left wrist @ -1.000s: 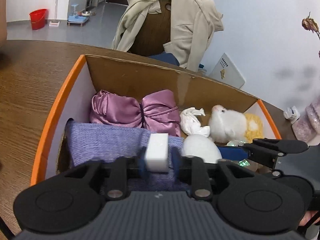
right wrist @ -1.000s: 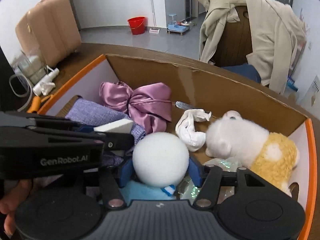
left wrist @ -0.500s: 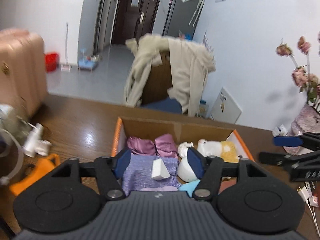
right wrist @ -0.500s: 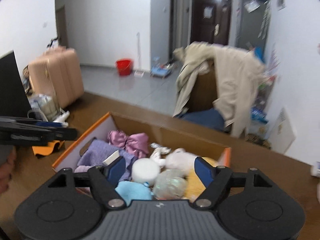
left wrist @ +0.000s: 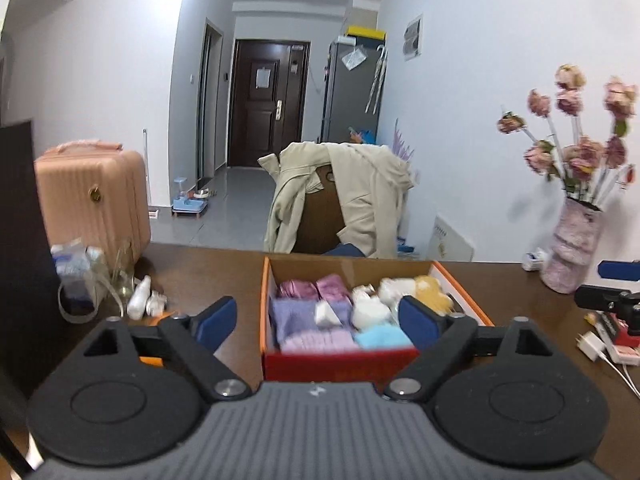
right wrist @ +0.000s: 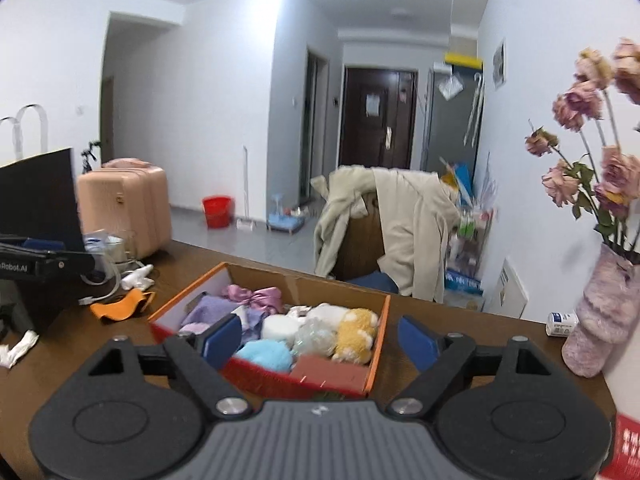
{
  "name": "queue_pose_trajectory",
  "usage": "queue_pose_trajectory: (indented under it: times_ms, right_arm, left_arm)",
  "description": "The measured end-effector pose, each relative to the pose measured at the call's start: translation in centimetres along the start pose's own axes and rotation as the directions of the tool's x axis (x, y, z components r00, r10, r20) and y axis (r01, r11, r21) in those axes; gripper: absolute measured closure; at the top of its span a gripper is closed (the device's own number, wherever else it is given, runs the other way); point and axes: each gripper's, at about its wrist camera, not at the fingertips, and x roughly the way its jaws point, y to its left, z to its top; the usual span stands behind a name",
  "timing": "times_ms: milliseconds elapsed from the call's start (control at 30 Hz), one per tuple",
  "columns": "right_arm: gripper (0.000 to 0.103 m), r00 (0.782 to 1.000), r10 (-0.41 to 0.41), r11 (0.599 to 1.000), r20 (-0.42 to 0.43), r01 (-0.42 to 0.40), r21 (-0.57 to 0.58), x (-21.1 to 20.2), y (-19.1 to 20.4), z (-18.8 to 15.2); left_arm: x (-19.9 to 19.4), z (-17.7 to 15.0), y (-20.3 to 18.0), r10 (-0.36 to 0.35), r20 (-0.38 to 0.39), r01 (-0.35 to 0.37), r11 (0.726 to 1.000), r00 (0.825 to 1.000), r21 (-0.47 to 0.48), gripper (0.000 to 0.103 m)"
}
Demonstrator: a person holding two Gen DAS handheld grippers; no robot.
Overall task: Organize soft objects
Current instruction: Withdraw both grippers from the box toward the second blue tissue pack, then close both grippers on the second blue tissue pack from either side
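An orange-rimmed cardboard box (left wrist: 264,304) stands on the brown table and holds soft things. Among them are a purple satin cloth (left wrist: 316,286), a lavender knit (left wrist: 294,316), a white sponge block (left wrist: 326,314), a white ball (left wrist: 370,312), a light blue fluffy piece (left wrist: 380,336) and a white-and-yellow plush toy (left wrist: 420,288). My left gripper (left wrist: 318,320) hangs back from the box, its jaws opening with nothing held. In the right wrist view my right gripper (right wrist: 320,342) is also drawn back from the box (right wrist: 378,336) with its jaws opening and empty; the ball (right wrist: 280,326) lies inside.
A pink vase of dried flowers (right wrist: 604,312) stands at the table's right. An orange cloth (right wrist: 120,306), a white bottle (left wrist: 140,302) and cables lie left of the box, near a black screen (right wrist: 36,200). A coat-draped chair (left wrist: 344,196) is behind the table.
The left gripper let go of the white block and the right let go of the white ball; both now lie in the box. Both grippers pulled back and up, jaws widening.
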Motion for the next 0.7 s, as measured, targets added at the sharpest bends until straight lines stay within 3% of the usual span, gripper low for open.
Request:
queue_pose_trajectory:
  times_ms: [167,367,567,700]
  right_arm:
    - [0.017,0.997,0.042,0.998,0.06,-0.045,0.049,-4.3,2.2,-7.1]
    - [0.016,0.999,0.034,0.99,0.039,-0.039,0.136,-7.4,3.6,-14.2]
    - [0.016,1.0,0.014,0.98,-0.02,-0.01,0.199,-9.0,4.4,-18.7]
    - [0.016,1.0,0.018,0.976,-0.025,-0.012,0.217,-9.1,4.1,-19.4]
  left_arm:
    - [-4.8,-7.7,-0.1,-0.01,0.036,0.01,1.0,0.999,-0.011,0.005]
    - [-8.0,-14.6,1.3,-0.005,0.0,0.005,0.992,1.0,-0.124,0.003]
    - [-8.8,-16.5,-0.1,0.026,0.002,-0.026,1.0,1.0,-0.006,0.002]
    - [-8.3,-16.3,-1.1,-0.005,0.005,0.005,1.0,1.0,-0.005,0.002]
